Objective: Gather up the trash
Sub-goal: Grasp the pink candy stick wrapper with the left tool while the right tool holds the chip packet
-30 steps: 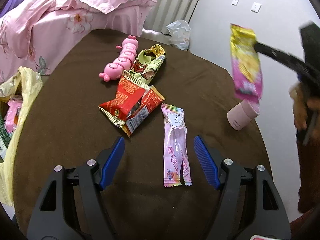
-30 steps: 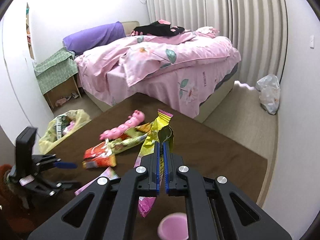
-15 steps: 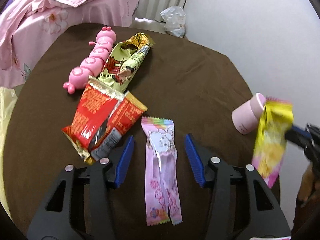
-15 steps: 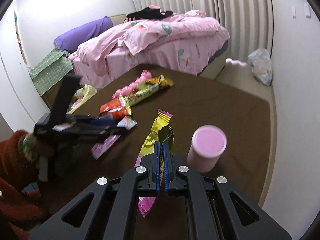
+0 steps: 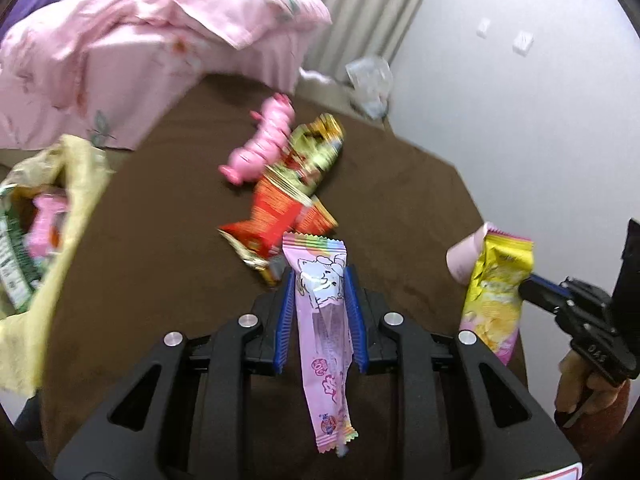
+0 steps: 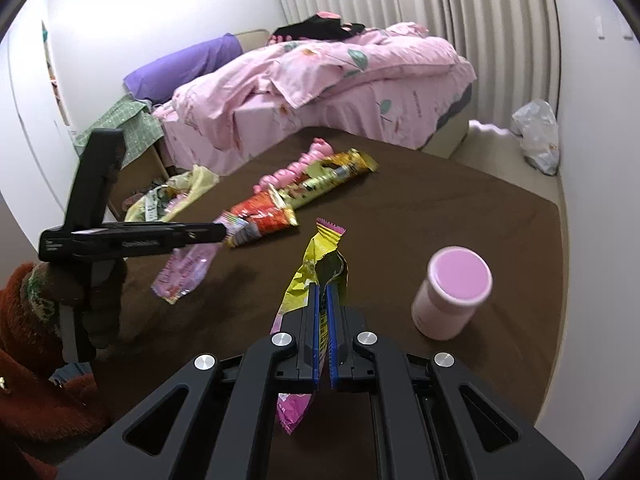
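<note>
A long pink candy wrapper [image 5: 326, 344] sits between the blue pads of my left gripper [image 5: 319, 274], whose jaws are closing on it. In the right wrist view this pink wrapper [image 6: 186, 270] hangs from the left gripper [image 6: 218, 232] just above the brown table [image 6: 440, 208]. My right gripper [image 6: 321, 292] is shut on a yellow and pink snack wrapper [image 6: 320, 248], held over the table. The left wrist view shows that yellow wrapper [image 5: 498, 292] at the right. A red wrapper [image 5: 276, 216] and a green-gold wrapper [image 5: 316, 156] lie on the table.
A pink caterpillar toy [image 5: 264, 144] lies beside the green-gold wrapper. A pink-lidded cup [image 6: 454, 296] stands near the table's right edge. A yellow bag [image 5: 60, 216] holding trash hangs open at the left edge. A pink bed [image 6: 340, 80] is behind the table.
My left gripper has closed around the pink wrapper and lifted it off the table. The right gripper has come down and in with the yellow wrapper.
</note>
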A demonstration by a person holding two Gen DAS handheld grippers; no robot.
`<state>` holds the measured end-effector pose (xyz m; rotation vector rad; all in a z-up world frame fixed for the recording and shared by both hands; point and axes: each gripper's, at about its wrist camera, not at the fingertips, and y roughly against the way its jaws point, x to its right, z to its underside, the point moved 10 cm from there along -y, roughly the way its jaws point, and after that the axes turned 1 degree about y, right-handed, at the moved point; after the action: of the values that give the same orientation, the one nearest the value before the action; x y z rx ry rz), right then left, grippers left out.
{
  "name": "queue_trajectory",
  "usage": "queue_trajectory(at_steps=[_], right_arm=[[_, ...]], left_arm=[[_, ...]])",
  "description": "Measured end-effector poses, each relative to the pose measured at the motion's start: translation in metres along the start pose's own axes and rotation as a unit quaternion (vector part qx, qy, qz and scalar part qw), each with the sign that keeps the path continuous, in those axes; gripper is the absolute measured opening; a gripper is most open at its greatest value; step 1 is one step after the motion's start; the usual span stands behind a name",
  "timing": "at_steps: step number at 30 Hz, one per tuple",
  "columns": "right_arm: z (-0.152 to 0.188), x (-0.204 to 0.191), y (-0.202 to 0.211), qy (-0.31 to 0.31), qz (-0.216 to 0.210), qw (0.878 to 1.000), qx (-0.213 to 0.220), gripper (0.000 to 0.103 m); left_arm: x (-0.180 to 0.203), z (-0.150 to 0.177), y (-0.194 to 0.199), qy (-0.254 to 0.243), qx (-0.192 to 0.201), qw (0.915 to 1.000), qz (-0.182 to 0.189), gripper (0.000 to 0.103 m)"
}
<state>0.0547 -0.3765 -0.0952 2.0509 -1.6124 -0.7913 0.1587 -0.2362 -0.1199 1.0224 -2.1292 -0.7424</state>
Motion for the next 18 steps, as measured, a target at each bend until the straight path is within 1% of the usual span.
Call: queue_trajectory(at_steps=[1, 8, 13, 18], right_arm=[[-0.003, -0.005, 0.0, 0.004, -0.003, 1.0, 0.003, 0.006], [-0.029, -0.044, 0.003, 0.044, -0.02, 0.998, 0.026, 0.006], [-0.048, -0.076, 0.004, 0.078, -0.032, 0.996, 0.038, 0.006], [-0.06, -0.102, 0.001, 0.105, -0.039, 0.993, 0.037, 0.006]], left_arm=[[-0.005, -0.003, 0.013, 0.003, 0.016, 0.9998, -0.007, 0.024], [-0.027, -0.021, 0.071, 0.002, 0.085, 0.9957, -0.039, 0.024], [-0.046, -0.025, 0.104, 0.008, 0.117, 0.9918, -0.05, 0.024], [-0.059, -0.021, 0.126, 0.015, 0.135, 0.989, -0.057, 0.024]])
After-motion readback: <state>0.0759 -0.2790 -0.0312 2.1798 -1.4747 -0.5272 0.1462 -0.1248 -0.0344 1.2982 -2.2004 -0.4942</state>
